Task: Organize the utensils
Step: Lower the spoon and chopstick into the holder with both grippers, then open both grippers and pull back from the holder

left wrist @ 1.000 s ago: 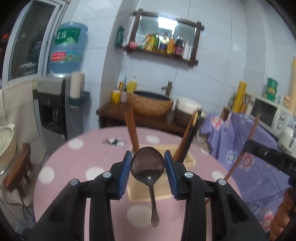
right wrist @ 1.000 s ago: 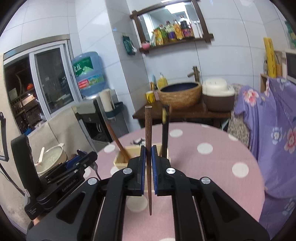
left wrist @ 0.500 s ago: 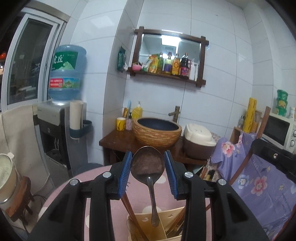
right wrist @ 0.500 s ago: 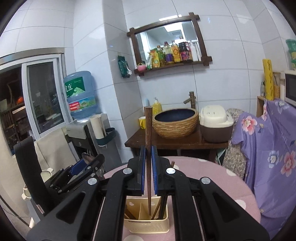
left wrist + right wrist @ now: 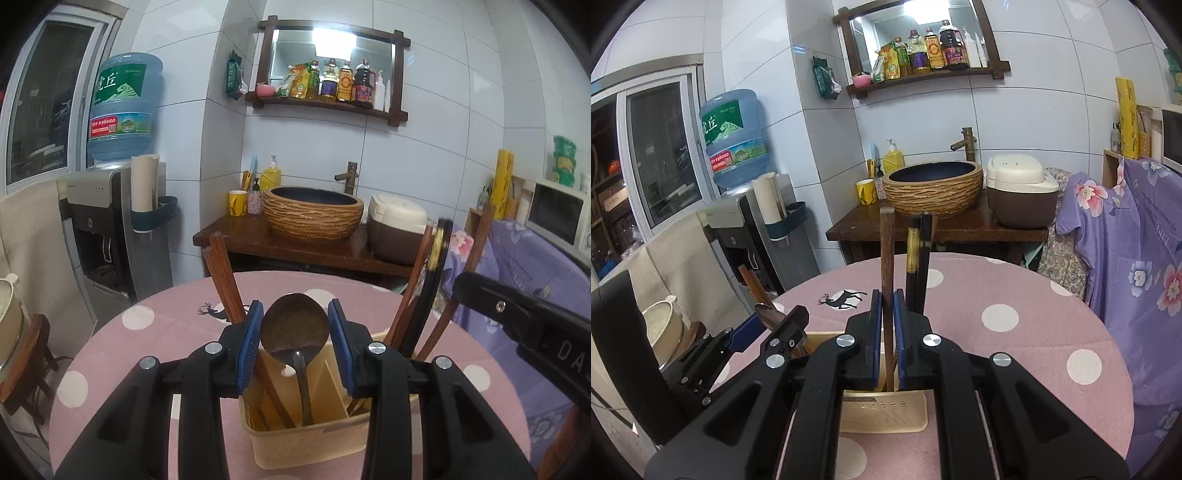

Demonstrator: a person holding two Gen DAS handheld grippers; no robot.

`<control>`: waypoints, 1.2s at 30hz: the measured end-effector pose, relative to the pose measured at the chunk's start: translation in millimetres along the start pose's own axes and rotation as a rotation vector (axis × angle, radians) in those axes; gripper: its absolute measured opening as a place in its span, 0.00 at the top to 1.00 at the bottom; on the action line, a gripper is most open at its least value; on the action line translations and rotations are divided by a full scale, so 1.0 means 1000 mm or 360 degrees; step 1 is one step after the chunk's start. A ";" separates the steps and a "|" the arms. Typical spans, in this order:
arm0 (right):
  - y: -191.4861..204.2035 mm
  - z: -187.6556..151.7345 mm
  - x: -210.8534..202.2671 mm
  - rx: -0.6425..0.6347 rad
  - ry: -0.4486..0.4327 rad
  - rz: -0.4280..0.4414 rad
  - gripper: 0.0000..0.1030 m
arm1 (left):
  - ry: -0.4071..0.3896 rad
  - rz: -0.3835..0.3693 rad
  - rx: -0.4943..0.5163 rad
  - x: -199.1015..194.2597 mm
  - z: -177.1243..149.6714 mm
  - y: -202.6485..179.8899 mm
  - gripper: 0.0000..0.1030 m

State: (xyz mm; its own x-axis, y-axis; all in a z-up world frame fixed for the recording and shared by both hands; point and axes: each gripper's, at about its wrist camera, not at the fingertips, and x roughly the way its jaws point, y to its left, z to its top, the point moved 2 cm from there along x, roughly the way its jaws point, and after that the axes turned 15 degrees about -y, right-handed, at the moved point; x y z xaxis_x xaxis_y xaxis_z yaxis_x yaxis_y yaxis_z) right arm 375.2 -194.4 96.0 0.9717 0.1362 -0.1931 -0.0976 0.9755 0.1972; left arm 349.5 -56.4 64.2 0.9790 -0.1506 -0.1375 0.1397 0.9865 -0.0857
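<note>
My left gripper (image 5: 294, 334) is shut on the bowl of a dark metal spoon (image 5: 294, 328); the spoon's handle hangs down into a cream plastic utensil holder (image 5: 306, 441) on the pink dotted table (image 5: 147, 332). My right gripper (image 5: 886, 332) is shut on a brown wooden chopstick (image 5: 886, 254), held upright with its lower end inside the holder (image 5: 886, 413). Black chopsticks (image 5: 918, 258) stand in the holder just behind it. More brown chopsticks (image 5: 225, 280) lean in the holder's left part. The left gripper (image 5: 764, 328) shows at the right wrist view's lower left.
A wooden stand (image 5: 295, 251) with a woven basin (image 5: 313, 218) and a rice cooker (image 5: 397, 229) is behind the table. A water dispenser (image 5: 110, 221) stands at the left. A purple floral cloth (image 5: 1137, 258) covers furniture at the right.
Both grippers have come down over the holder. The spoon's handle and the chopstick's tip now reach inside it, and the table fills more of both views.
</note>
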 end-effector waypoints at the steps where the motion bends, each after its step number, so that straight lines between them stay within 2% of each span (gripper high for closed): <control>1: -0.001 -0.003 0.000 0.0001 0.0007 -0.0003 0.93 | 0.0013 -0.0003 0.0006 0.001 -0.003 0.000 0.65; 9: -0.004 -0.014 0.007 -0.0001 0.0063 -0.0002 0.93 | 0.0091 -0.0015 0.0040 0.009 -0.021 -0.001 0.65; 15: -0.009 -0.019 0.004 0.0030 0.0044 0.0004 0.93 | 0.0072 -0.0014 0.0063 0.003 -0.024 -0.003 0.64; 18: -0.010 -0.017 -0.003 0.0025 0.0014 0.0014 0.91 | 0.0033 -0.0022 0.0080 -0.008 -0.021 -0.004 0.48; 20: -0.014 -0.015 -0.011 0.0028 -0.0011 0.0014 0.84 | 0.0004 -0.0027 0.0092 -0.018 -0.020 -0.004 0.38; 21: -0.017 -0.014 -0.019 0.0029 -0.0041 0.0005 0.75 | -0.0011 -0.0030 0.0104 -0.023 -0.019 -0.004 0.37; 22: -0.019 -0.013 -0.025 0.0024 -0.0065 -0.0005 0.61 | -0.0032 -0.0029 0.0122 -0.032 -0.018 -0.002 0.33; 24: -0.025 -0.012 -0.037 0.0013 -0.0114 -0.0030 0.47 | -0.0076 -0.0012 0.0140 -0.048 -0.019 0.003 0.24; 26: -0.031 -0.016 -0.052 -0.0009 -0.0147 -0.0047 0.44 | -0.0114 0.0013 0.0153 -0.064 -0.020 0.009 0.14; 28: -0.035 -0.023 -0.065 -0.0035 -0.0145 -0.0059 0.33 | -0.0136 0.0029 0.0160 -0.081 -0.024 0.015 0.09; 29: -0.036 -0.030 -0.073 -0.0047 -0.0141 -0.0059 0.32 | -0.0140 0.0038 0.0154 -0.089 -0.027 0.018 0.05; 34: -0.028 -0.068 -0.114 -0.0180 -0.0156 -0.0072 0.13 | -0.0129 0.0046 0.0067 -0.133 -0.051 0.028 0.05; 36: -0.020 -0.090 -0.136 -0.0245 -0.0178 -0.0069 0.12 | -0.0139 0.0071 0.0069 -0.153 -0.065 0.026 0.05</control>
State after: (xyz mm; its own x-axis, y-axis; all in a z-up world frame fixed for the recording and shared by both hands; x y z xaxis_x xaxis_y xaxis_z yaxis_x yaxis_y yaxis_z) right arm 225.5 -216.7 32.4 0.9927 0.0821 -0.0884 -0.0788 0.9961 0.0399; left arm 193.9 -12.0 19.3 0.9933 -0.1022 -0.0533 0.1003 0.9942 -0.0384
